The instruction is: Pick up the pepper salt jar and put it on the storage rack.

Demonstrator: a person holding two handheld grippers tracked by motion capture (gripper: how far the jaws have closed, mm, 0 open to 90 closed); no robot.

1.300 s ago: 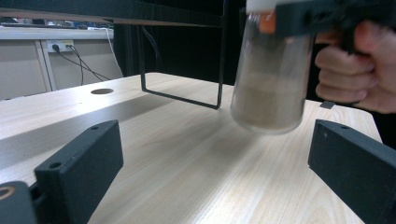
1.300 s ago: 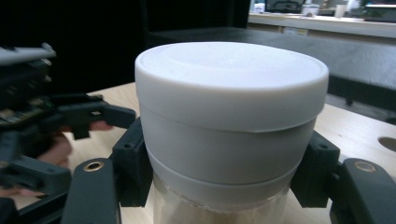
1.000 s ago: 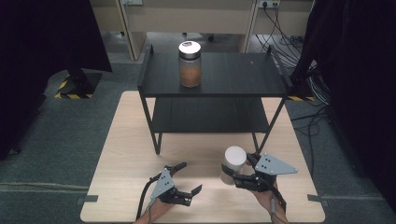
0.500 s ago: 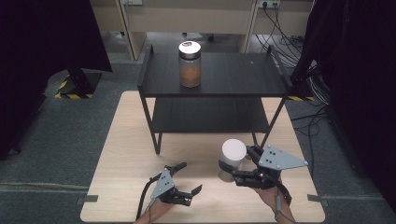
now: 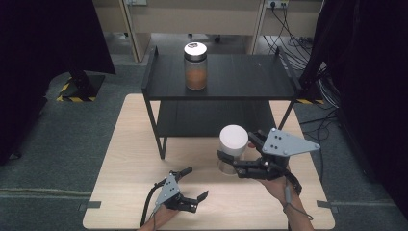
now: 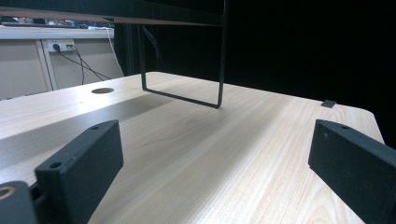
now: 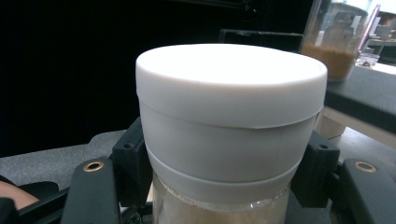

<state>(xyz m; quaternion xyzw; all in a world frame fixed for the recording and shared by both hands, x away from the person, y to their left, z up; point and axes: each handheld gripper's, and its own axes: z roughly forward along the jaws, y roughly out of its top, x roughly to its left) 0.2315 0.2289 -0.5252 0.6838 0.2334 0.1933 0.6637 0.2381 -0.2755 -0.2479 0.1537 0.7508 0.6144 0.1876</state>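
On shelf (image 5: pixel 240 77) one jar (image 5: pixel 196 65); another jar (image 5: pixel 233 148) gripped.

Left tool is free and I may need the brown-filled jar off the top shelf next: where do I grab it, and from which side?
Grip the jar on its clear round body, below the lid, with the jaws level. Come from the table side: it stands upright near the front edge of the shelf, with nothing beside it.

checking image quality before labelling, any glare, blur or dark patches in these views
High view: fairly sharp, dark curtains swallow both sides, light glare on the shelf jar's lid. Right gripper view: the white lid of the held jar is overexposed on top, background black, far jar soft. Left gripper view: table sharp, near pads slightly soft.
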